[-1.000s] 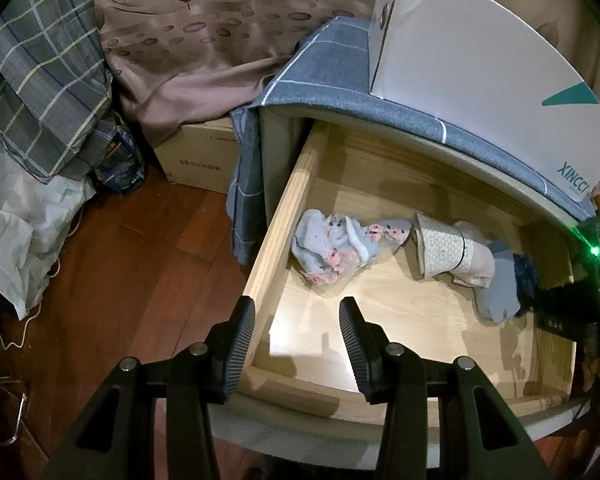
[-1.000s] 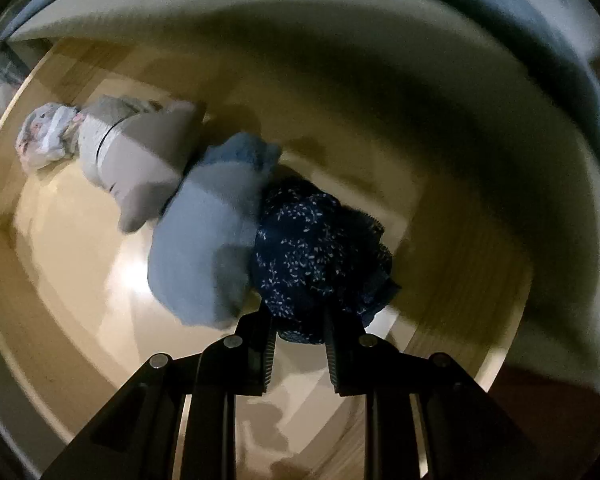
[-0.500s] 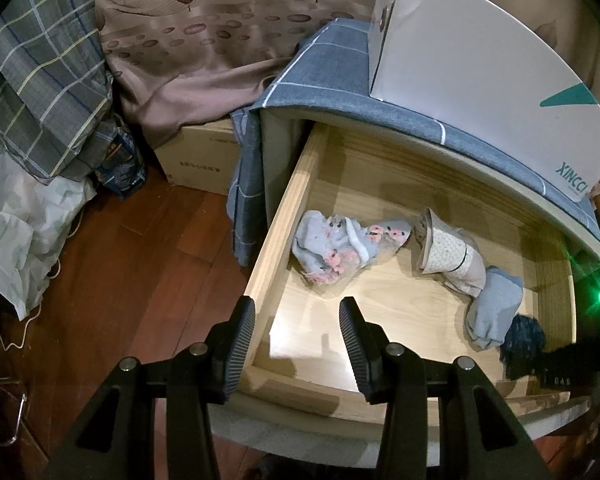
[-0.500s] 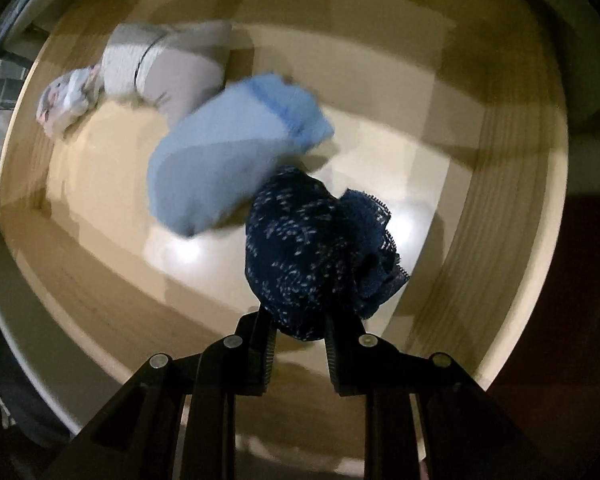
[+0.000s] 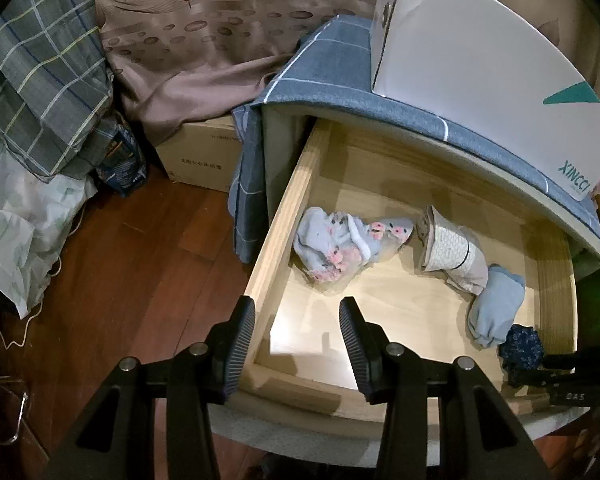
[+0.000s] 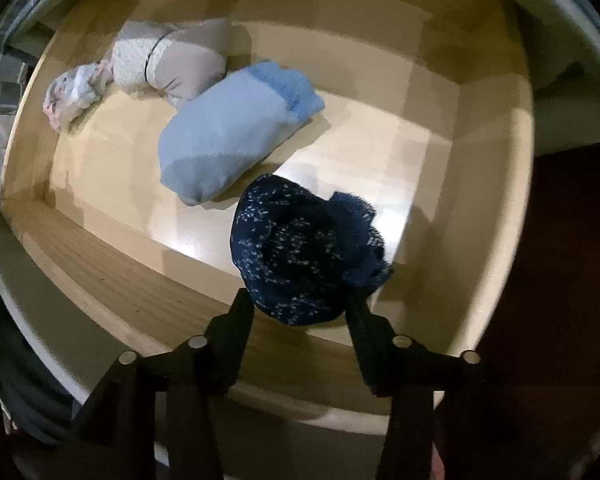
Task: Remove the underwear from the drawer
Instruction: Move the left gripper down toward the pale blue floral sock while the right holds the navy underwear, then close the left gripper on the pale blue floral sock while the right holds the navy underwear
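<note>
right gripper [image 6: 300, 312] clamped on the navy speckled underwear [image 6: 304, 248], fingers [image 6: 240, 320] pressed against either side of the bundle, lace edge spilling out to the right. held above the front right corner of the open wooden drawer [image 6: 112, 280], clear of the drawer floor, over the front wall. seen from the left wrist view as a small dark bundle [image 5: 522, 350] at the front right corner, pinched by the black right gripper [image 5: 556, 364] reaching in from the right. just behind it, lying on the drawer floor near the right wall, a folded light blue piece [image 6: 232, 136], slanted. farther back and touching it, a beige and white patterned roll [image 6: 168, 64] with a dark band around it. near the left wall, apart from the roll, a crumpled pale blue piece with pink flowers [image 5: 344, 242]. left gripper [image 5: 298, 344] hovering over the front left corner of the drawer, fingers [image 5: 242, 340] wide apart, nothing between them. on the cabinet top, a grey-blue checked cloth [image 5: 340, 76] draped over the left edge, and on it a white box [image 5: 480, 80] with a teal triangle. to the left on the dark wooden floor [image 5: 132, 272], a cardboard box [image 5: 204, 160] under a brown leaf-print fabric [image 5: 204, 40], beside a plaid blanket [image 5: 40, 80].
</note>
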The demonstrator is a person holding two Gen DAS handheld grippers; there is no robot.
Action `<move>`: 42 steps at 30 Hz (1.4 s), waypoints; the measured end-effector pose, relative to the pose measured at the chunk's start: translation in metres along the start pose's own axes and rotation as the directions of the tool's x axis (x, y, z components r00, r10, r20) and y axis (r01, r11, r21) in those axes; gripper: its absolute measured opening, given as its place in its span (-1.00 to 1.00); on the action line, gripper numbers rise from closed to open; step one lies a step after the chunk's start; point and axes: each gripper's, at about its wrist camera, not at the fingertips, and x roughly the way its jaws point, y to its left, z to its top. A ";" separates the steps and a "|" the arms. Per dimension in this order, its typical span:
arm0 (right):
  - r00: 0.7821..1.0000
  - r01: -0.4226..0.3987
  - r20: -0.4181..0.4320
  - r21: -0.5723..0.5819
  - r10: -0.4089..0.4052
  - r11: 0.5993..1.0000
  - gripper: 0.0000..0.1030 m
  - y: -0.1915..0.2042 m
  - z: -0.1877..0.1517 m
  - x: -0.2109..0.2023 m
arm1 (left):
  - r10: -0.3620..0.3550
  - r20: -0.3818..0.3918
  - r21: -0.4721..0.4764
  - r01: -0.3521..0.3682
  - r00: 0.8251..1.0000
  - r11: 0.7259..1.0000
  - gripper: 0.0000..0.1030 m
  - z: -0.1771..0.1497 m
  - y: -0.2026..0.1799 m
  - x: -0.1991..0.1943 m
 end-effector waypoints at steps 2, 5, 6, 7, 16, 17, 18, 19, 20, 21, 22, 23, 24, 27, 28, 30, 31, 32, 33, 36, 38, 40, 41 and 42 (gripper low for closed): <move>1.000 0.021 0.022 -0.006 -0.021 1.000 0.18 0.000 -0.007 -0.011 | -0.002 -0.003 0.000 0.002 1.000 1.000 -0.13 0.000 0.000 0.000; 0.998 0.033 0.057 -0.015 -0.032 0.999 0.29 0.007 -0.004 -0.028 | -0.012 -0.017 0.003 0.012 1.000 1.000 -0.13 -0.001 0.000 0.002; 0.997 0.034 0.064 -0.011 -0.033 0.999 0.30 0.007 -0.002 -0.028 | -0.019 -0.030 0.006 0.020 0.999 1.000 -0.13 -0.001 0.000 0.004; 0.997 0.030 0.067 0.000 -0.030 1.000 0.30 0.006 -0.001 -0.027 | -0.026 -0.042 0.009 0.027 0.999 1.000 -0.13 -0.001 -0.001 0.006; 0.999 0.040 0.003 0.052 -0.040 0.998 0.13 -0.010 0.020 0.002 | -0.111 -0.112 0.038 0.115 0.988 0.993 -0.13 -0.002 -0.006 0.017; 0.999 0.038 0.002 0.068 -0.039 0.997 0.01 -0.017 0.017 -0.001 | -0.116 -0.112 0.044 0.121 0.987 0.992 -0.13 -0.002 -0.007 0.017; 0.999 0.035 -0.003 0.082 -0.035 0.996 -0.06 -0.024 0.014 -0.004 | -0.120 -0.116 0.057 0.127 0.986 0.990 -0.13 -0.002 -0.009 0.018; 0.999 0.035 -0.008 0.094 -0.034 0.995 -0.16 -0.029 0.015 -0.003 | -0.116 -0.122 0.070 0.125 0.986 0.990 -0.13 -0.002 -0.011 0.019; 0.999 0.036 -0.011 0.103 -0.036 0.994 -0.25 -0.033 0.015 -0.002 | -0.112 -0.121 0.078 0.122 0.986 0.989 -0.13 -0.002 -0.012 0.018; 0.999 0.032 -0.012 0.107 -0.031 0.994 -0.27 -0.037 0.014 -0.001 | -0.114 -0.112 0.091 0.124 0.987 0.988 -0.13 -0.002 -0.013 0.016; 1.000 0.026 -0.010 0.105 -0.025 0.994 -0.30 -0.039 0.012 -0.002 | -0.119 -0.111 0.108 0.131 0.987 0.986 -0.13 -0.001 -0.015 0.015; 1.000 0.024 -0.008 0.105 -0.023 0.994 -0.32 -0.041 0.011 -0.002 | -0.122 -0.116 0.128 0.137 0.986 0.982 -0.13 -0.001 -0.017 0.015; 1.000 0.019 -0.007 0.107 -0.019 0.994 -0.32 -0.043 0.009 -0.003 | -0.119 -0.123 0.151 0.137 0.985 0.979 -0.13 0.000 -0.020 0.017; 1.000 0.007 -0.003 0.108 -0.006 0.994 -0.32 -0.047 0.000 0.003 | -0.101 -0.143 0.240 0.133 0.985 0.961 -0.13 0.002 -0.026 0.022; 1.000 0.004 0.002 0.109 -0.005 0.994 -0.32 -0.049 -0.002 0.003 | -0.092 -0.152 0.267 0.131 0.984 0.955 -0.13 0.004 -0.028 0.024; 1.000 0.004 0.012 0.115 -0.005 0.993 -0.31 -0.049 -0.002 0.011 | -0.086 -0.188 0.309 0.142 0.978 0.940 -0.13 0.009 -0.031 0.032; 1.000 0.001 0.015 0.119 -0.003 0.993 -0.31 -0.051 -0.004 0.010 | -0.078 -0.200 0.325 0.141 0.977 0.935 -0.13 0.011 -0.033 0.035; 1.000 -0.007 0.019 0.127 0.005 0.992 -0.31 -0.052 -0.006 0.011 | -0.070 -0.207 0.340 0.138 0.976 0.930 -0.13 0.013 -0.035 0.038; 1.000 -0.013 0.022 0.133 0.011 0.991 -0.31 -0.052 -0.007 0.012 | -0.060 -0.218 0.367 0.139 0.974 0.920 -0.13 0.017 -0.038 0.042; 0.999 -0.028 0.028 0.153 0.024 0.988 -0.29 -0.060 -0.010 0.012 | -0.025 -0.222 0.431 0.121 0.975 0.894 -0.13 0.024 -0.046 0.049; 0.999 -0.032 0.032 0.163 0.027 0.986 -0.29 -0.064 -0.013 0.011 | 0.004 -0.226 0.468 0.105 0.974 0.877 -0.13 0.030 -0.051 0.055; 0.999 -0.038 0.036 0.173 0.032 0.984 -0.29 -0.070 -0.016 0.009 | 0.015 -0.235 0.487 0.104 0.972 0.867 -0.13 0.034 -0.055 0.062; 0.999 -0.040 0.037 0.175 0.034 0.984 -0.29 -0.071 -0.016 0.010 | 0.012 -0.244 0.495 0.114 0.970 0.862 -0.13 0.037 -0.058 0.065; 0.999 -0.039 0.037 0.177 0.033 0.983 -0.30 -0.072 -0.017 0.010 | 0.011 -0.251 0.500 0.120 0.968 0.858 -0.13 0.038 -0.060 0.068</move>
